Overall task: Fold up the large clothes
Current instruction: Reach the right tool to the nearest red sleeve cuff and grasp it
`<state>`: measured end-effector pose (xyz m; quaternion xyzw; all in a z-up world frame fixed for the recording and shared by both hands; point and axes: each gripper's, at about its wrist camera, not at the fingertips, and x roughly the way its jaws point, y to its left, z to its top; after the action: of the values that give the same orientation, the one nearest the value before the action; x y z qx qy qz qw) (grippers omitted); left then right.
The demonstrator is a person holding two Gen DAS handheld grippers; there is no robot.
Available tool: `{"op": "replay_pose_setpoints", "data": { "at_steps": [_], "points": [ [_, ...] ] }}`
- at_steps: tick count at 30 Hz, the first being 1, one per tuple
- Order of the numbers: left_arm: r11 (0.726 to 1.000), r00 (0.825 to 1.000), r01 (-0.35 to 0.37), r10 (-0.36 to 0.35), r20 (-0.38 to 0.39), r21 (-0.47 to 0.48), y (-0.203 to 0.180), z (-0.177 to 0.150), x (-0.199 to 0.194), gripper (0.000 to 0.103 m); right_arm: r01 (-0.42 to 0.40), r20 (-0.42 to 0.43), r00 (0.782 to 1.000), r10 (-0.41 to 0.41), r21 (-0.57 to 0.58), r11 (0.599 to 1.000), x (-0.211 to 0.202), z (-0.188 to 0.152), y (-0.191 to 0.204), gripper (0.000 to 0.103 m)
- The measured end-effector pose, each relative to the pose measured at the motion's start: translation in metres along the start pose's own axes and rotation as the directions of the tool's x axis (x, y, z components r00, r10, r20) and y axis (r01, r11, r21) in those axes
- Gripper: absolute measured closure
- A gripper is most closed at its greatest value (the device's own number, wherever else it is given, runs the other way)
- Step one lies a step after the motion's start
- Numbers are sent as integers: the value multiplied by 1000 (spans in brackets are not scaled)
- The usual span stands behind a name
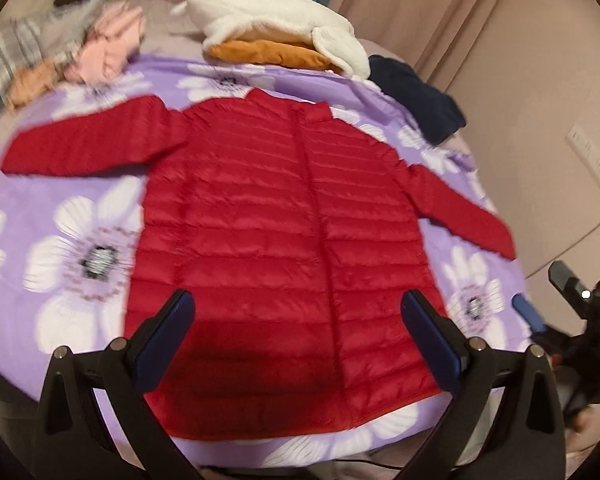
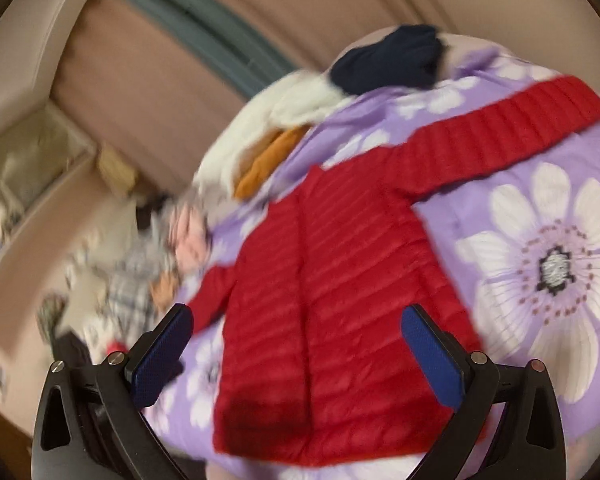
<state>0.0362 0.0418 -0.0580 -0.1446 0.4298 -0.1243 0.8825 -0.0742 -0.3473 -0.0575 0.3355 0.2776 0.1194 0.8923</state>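
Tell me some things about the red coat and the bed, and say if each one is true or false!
1. The red jacket lies spread flat on the flowered bedspread. True.
2. Both sleeves are folded over the jacket's front. False: both stick out sideways.
3. The left gripper is open. True.
4. The right gripper is squeezing the jacket. False: it is open and holds nothing.
5. A white fluffy garment lies beyond the collar. True.

Bare purple quilt flanks the red jacket; clothes piles crowd beyond its collar.
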Motion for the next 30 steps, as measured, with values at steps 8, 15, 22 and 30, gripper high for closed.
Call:
{"op": "replay_pose_setpoints", "data": {
  "at_steps": [8,15,22,30],
  "points": [
    [983,985,162,-156,75,-82,11,15,12,0,183,163,967,-194,83,980,-24,36,-82,1],
    [988,991,134,-135,-3,-73,19,27,40,0,218,186,944,-273,269,938,-24,80,-160,1],
    [990,995,88,-93,-40,-115,32,45,62,0,229,204,925,-320,373,899,6,128,-213,1],
    [993,998,43,-48,-47,-111,30,61,82,0,182,246,908,-339,498,848,21,148,-255,1]
  ]
}}
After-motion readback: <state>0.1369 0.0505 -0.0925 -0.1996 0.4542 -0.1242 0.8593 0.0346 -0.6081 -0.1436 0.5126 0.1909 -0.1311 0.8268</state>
